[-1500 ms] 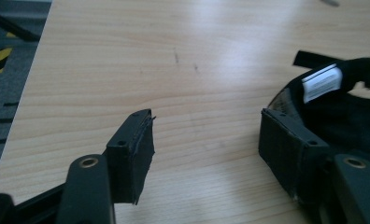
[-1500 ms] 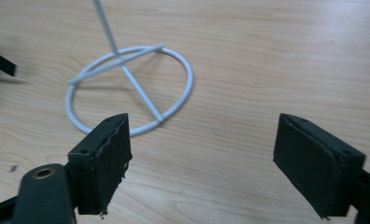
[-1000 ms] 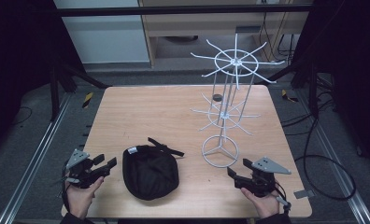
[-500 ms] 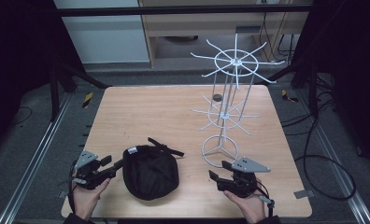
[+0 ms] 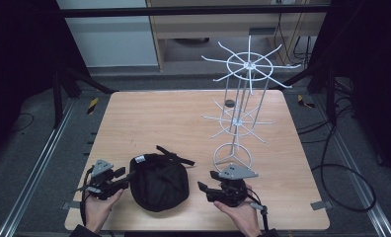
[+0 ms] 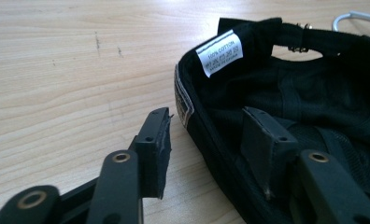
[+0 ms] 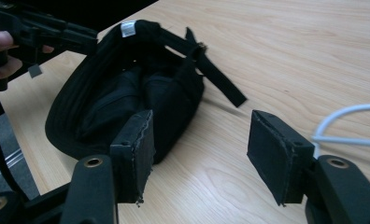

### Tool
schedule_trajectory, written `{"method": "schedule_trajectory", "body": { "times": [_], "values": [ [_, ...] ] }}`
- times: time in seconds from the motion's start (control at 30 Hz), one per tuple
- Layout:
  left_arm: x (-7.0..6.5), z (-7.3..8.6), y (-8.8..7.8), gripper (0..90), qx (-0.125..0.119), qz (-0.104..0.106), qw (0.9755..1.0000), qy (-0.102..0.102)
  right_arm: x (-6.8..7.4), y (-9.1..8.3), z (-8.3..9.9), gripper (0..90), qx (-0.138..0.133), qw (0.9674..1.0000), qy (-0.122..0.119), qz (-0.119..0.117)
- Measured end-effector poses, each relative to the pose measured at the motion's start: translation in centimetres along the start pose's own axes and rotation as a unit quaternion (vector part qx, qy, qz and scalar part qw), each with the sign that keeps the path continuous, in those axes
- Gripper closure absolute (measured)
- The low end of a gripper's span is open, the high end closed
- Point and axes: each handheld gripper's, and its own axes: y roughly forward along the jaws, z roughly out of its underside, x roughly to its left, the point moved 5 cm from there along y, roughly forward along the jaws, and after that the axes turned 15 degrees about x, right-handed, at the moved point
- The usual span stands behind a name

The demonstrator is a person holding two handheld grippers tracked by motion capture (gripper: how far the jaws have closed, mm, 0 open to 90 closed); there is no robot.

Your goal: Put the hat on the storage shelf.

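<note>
A black cap (image 5: 159,181) lies upside down near the table's front edge, its strap (image 5: 176,155) trailing to the back right. My left gripper (image 5: 126,178) is at the cap's left rim. In the left gripper view its jaws (image 6: 206,116) straddle that rim below the white label (image 6: 219,52), one pad on the table side and one inside the cap (image 6: 290,93). They have just been closing, with gaps still on both sides. My right gripper (image 5: 206,190) is just right of the cap. Its jaws (image 7: 202,119) have also been narrowing, with bare wood between them and the cap (image 7: 127,98) ahead-left.
A white wire display rack (image 5: 240,113) stands on the wooden table (image 5: 149,118) at the right, its round base (image 5: 232,155) just behind my right gripper. Part of that wire (image 7: 342,121) lies beside the right jaw. A small dark disc (image 5: 229,102) sits farther back.
My right gripper has travelled left along the front edge, from beside the rack's base toward the cap. My left gripper has edged right onto the cap's rim. Both pairs of jaws look narrower.
</note>
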Motion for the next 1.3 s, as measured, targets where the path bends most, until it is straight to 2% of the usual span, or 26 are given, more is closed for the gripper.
{"method": "schedule_trajectory", "body": {
  "times": [0.23,0.53,0.67,0.7,0.8,0.83,0.87,0.9,0.93,0.97,1.03,1.1,1.17,1.2,1.3],
  "values": [
    [-0.3,0.3,1.0,60.8,0.023,0.007,0.9997,0.007,1.6,2.1,-1.2,41.5,0.015,0.9997,-0.006,-0.016],
    [-0.4,0.6,1.5,68.6,0.038,0.01,0.9992,0.001,3.0,5.0,-0.6,42.8,0.052,0.9981,-0.014,-0.028],
    [-0.5,0.6,1.5,71.5,0.039,0.012,0.9992,0.002,3.0,5.6,-0.2,45.4,0.063,0.9975,-0.015,-0.028],
    [-0.6,0.6,1.5,72.4,0.04,0.013,0.9991,0.002,3.0,6.0,0.0,49.2,0.07,0.9972,-0.012,-0.025],
    [-0.7,0.6,1.6,73.4,0.04,0.013,0.9991,0.005,3.0,6.3,0.1,52.4,0.075,0.9968,-0.012,-0.026],
    [-0.8,0.6,1.5,74.5,0.04,0.015,0.9991,0.004,3.1,6.5,0.2,59.8,0.085,0.996,-0.013,-0.024],
    [-0.8,0.6,1.5,74.8,0.04,0.015,0.9991,0.004,3.1,6.5,0.2,59.8,0.085,0.996,-0.013,-0.024],
    [-0.8,0.6,1.6,75.1,0.041,0.016,0.999,0.005,3.1,6.6,0.3,68.9,0.089,0.9957,-0.009,-0.024],
    [-0.8,0.6,1.6,75.3,0.041,0.016,0.999,0.005,3.1,6.6,0.3,68.9,0.089,0.9957,-0.009,-0.024],
    [-0.9,0.6,1.6,75.3,0.042,0.017,0.999,0.006,3.0,6.6,0.3,72.6,0.091,0.9955,-0.011,-0.023],
    [-1.0,0.7,1.6,75.5,0.041,0.02,0.9989,0.007,2.8,6.5,0.1,81.8,0.086,0.9962,-0.012,-0.009],
    [-1.3,0.6,1.6,75.6,0.04,0.021,0.9989,0.011,2.7,6.3,0.0,82.6,0.08,0.9966,-0.014,-0.008],
    [-1.6,0.6,1.7,75.6,0.04,0.022,0.9988,0.015,2.4,5.5,-0.5,83.6,0.054,0.9984,-0.017,0.0],
    [-1.8,0.5,1.8,75.6,0.041,0.023,0.9987,0.016,2.4,5.5,-0.5,83.6,0.054,0.9984,-0.017,0.0],
    [-2.5,0.3,2.3,75.5,0.047,0.025,0.9983,0.025,2.3,4.0,-1.5,84.0,0.011,0.9996,-0.024,0.005]
  ]
}}
